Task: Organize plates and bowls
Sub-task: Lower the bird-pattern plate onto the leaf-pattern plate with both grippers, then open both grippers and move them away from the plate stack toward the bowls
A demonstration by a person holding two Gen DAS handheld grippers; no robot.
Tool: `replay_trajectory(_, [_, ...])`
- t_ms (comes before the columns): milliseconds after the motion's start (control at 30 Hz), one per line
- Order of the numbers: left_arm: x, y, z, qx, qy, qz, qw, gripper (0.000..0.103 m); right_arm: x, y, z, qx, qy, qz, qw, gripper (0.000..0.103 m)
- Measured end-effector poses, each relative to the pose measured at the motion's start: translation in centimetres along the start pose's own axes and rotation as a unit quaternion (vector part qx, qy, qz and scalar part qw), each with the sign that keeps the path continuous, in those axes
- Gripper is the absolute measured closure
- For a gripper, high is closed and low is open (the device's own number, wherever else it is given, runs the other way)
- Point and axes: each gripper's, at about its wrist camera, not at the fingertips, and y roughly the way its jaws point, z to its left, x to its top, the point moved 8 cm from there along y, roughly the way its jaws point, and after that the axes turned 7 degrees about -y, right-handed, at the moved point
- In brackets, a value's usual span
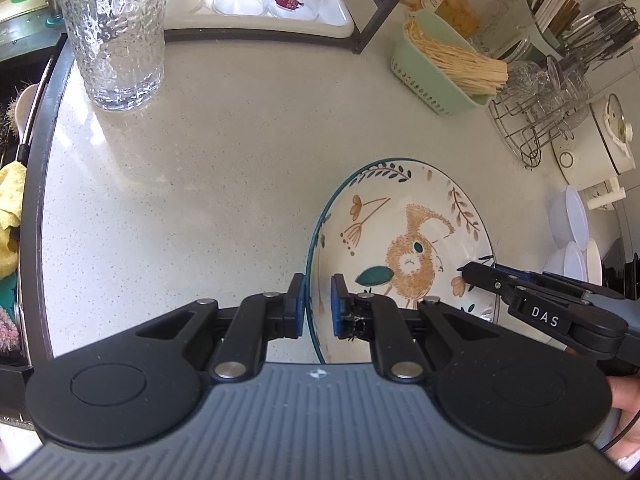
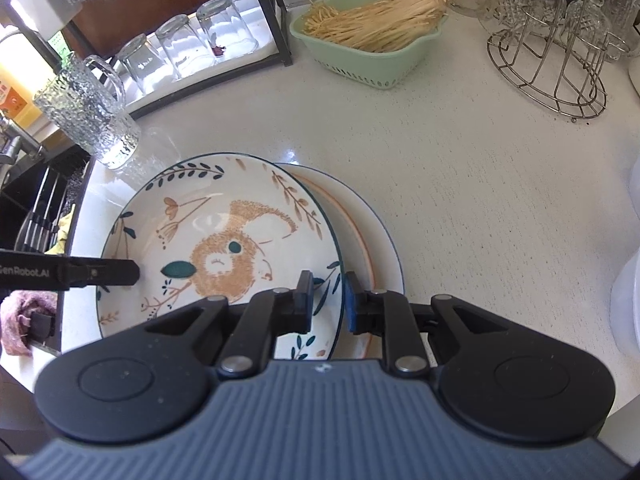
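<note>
The left gripper [image 1: 318,306] is straddling the near rim of the squirrel plate [image 2: 218,240], its pads narrow around the edge with slight gaps showing. The right gripper [image 2: 328,300] is straddling the opposite rim the same way. The squirrel plate is lying partly over a plain orange-ringed plate [image 2: 372,236] on the speckled counter [image 2: 460,200]. Beyond the squirrel plate a textured glass mug [image 2: 90,116] is standing, a green noodle basket [image 2: 372,36] farther off.

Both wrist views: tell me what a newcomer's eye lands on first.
The white plate painted with an orange animal and leaves dominates, with the left gripper and right gripper straddling its opposite rims. It overlaps a plain white, orange-ringed plate. Behind, a mint-green basket of pale noodles stands out.
</note>
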Motion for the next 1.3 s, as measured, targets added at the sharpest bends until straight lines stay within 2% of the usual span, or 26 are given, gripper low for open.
replay_trajectory(133, [0.1, -0.3, 0.5, -0.008, -0.009, 0.002, 0.9999, 0.089, 0.0, 0.0, -0.1, -0.004, 0.007, -0.011, 1.000, 0.083])
replay_trajectory(367, [-0.2, 0.0, 0.4, -0.013, 0.009, 0.008, 0.9998, 0.089, -0.4, -0.4, 0.1, -0.022, 0.006, -0.032, 0.999, 0.083])
replay_trajectory(867, [0.1, -1.2, -0.7, -0.007, 0.028, -0.022, 0.9993, 0.089, -0.1, -1.2, 0.6, -0.078, -0.015, -0.053, 0.995, 0.084])
replay_trajectory(1100, [0.0, -2.5, -0.8, -0.004, 0.024, -0.044, 0.9987, 0.089, 0.0, -1.9, 0.1, -0.075, -0.005, -0.068, 0.995, 0.084])
replay_trajectory(1300, [-0.1, -4.1, -2.0, -0.007, 0.030, -0.070, 0.9971, 0.089, 0.5, -3.4, 0.2, -0.053, 0.008, -0.090, 0.995, 0.084])
